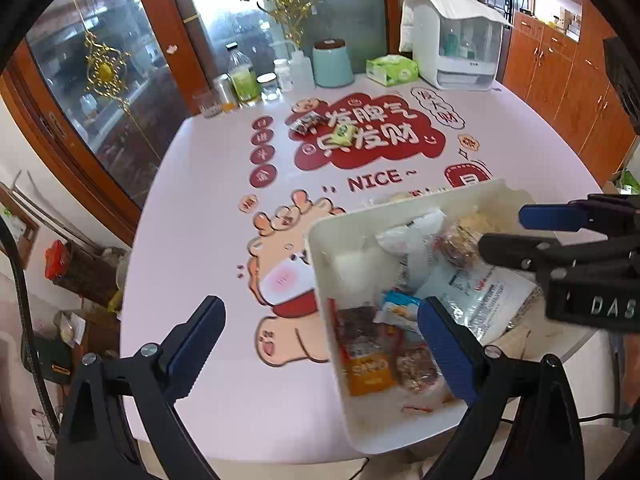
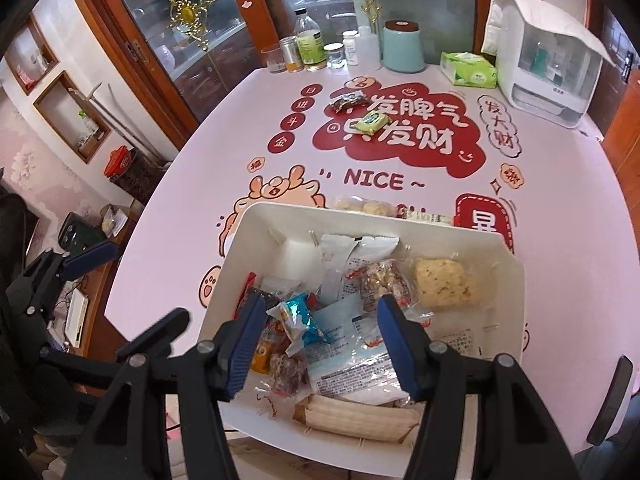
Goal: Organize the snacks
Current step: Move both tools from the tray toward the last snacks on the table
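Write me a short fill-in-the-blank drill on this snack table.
1. The white plastic bin holds many wrapped ____.
2. The green-wrapped snack lies outside the bin on the ____ patch of the printed table mat.
3. The right gripper hovers over the bin with its jaws ____.
4. The mint-green canister wears a ____ lid.

Missing words: snacks; red; open; brown

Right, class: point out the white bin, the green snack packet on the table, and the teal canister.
white bin (image 2: 256, 240): right wrist view, bare left wall.
green snack packet (image 2: 373, 123): right wrist view, middle of wrapper.
teal canister (image 1: 333, 65): left wrist view, front of body.
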The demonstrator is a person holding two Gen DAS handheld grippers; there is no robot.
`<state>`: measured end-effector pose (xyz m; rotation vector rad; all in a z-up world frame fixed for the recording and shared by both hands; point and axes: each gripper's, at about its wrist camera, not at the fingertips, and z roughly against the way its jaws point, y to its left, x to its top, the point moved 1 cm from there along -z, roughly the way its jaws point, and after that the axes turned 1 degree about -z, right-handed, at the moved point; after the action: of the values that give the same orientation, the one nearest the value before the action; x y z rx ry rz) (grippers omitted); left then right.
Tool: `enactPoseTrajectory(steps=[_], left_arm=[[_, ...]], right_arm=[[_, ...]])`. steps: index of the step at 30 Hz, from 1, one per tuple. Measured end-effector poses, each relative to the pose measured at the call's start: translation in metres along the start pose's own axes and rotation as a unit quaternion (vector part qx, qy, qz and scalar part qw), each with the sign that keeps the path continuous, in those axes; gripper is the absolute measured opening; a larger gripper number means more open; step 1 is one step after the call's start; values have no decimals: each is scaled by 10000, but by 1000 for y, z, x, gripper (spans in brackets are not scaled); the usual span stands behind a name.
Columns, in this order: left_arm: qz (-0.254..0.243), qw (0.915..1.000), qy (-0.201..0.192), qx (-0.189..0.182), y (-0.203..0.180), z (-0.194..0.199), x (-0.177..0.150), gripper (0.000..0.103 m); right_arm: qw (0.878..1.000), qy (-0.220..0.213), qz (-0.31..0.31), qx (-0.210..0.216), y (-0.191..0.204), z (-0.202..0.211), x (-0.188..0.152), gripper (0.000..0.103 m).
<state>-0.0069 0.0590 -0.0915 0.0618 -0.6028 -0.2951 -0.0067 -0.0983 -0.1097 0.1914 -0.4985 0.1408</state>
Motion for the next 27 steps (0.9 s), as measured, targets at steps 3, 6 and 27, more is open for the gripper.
enactPoseTrajectory(steps=[3, 6, 27], left_arm=[[-83, 9998, -151, 85, 12, 8, 3, 96], [-164, 9988, -385, 240, 29, 19, 13, 96], [-299, 9914, -815, 982, 119, -52, 234, 97]], right_arm=[[9996, -137, 34, -244, 0, 7, 8, 59], [9981, -297, 100, -526, -4, 20, 25, 59], [9937, -238, 133, -1084, -48, -40, 270, 59]])
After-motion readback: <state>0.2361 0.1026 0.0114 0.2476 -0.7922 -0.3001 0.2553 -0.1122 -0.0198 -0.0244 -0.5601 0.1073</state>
